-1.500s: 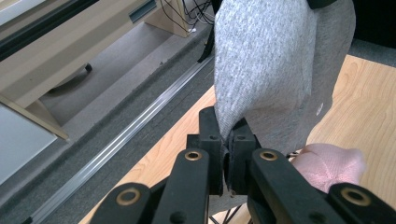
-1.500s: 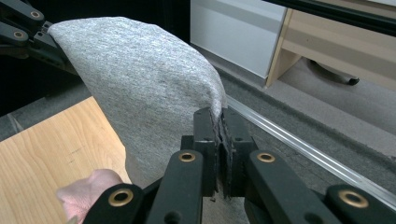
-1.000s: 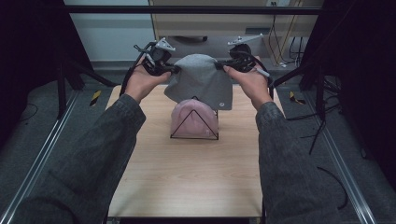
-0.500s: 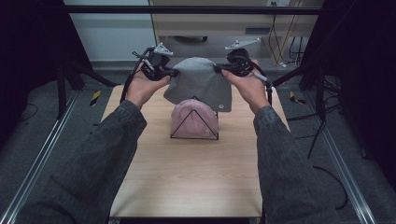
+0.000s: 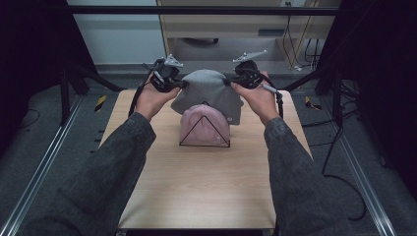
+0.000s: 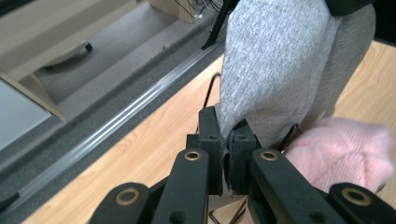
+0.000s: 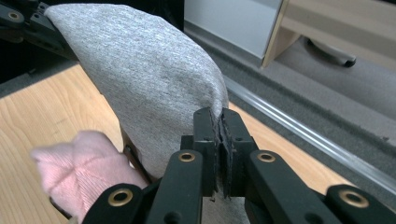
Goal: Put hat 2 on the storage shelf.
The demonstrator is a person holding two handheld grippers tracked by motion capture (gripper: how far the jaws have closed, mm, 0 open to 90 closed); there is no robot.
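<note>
Risk: grey knit beanie [image 5: 209, 93], pinched by left gripper [image 5: 169, 84] and right gripper [image 5: 239, 81] at frame centre, could snag black wire stand [image 5: 204, 142] bearing pink knit hat [image 5: 204, 127].

- The grey beanie [image 5: 209, 93] is a fine-knit cloth, matt and heathered.
- The pink beanie [image 5: 204, 127] is a fluffier, ribbed knit, soft and matt.
- The wire stand [image 5: 204, 143] looks like thin black metal.
- The table [image 5: 196, 191] has a smooth, light wood-grain top with a dull sheen.
- The left gripper [image 6: 223, 161] and right gripper [image 7: 219, 154] have matt black plastic jaws with brass-coloured rivets.
- The sleeves [image 5: 113, 167] are dark grey, denim-like cloth.
- The floor [image 5: 49, 128] is a rough grey carpet.
</note>
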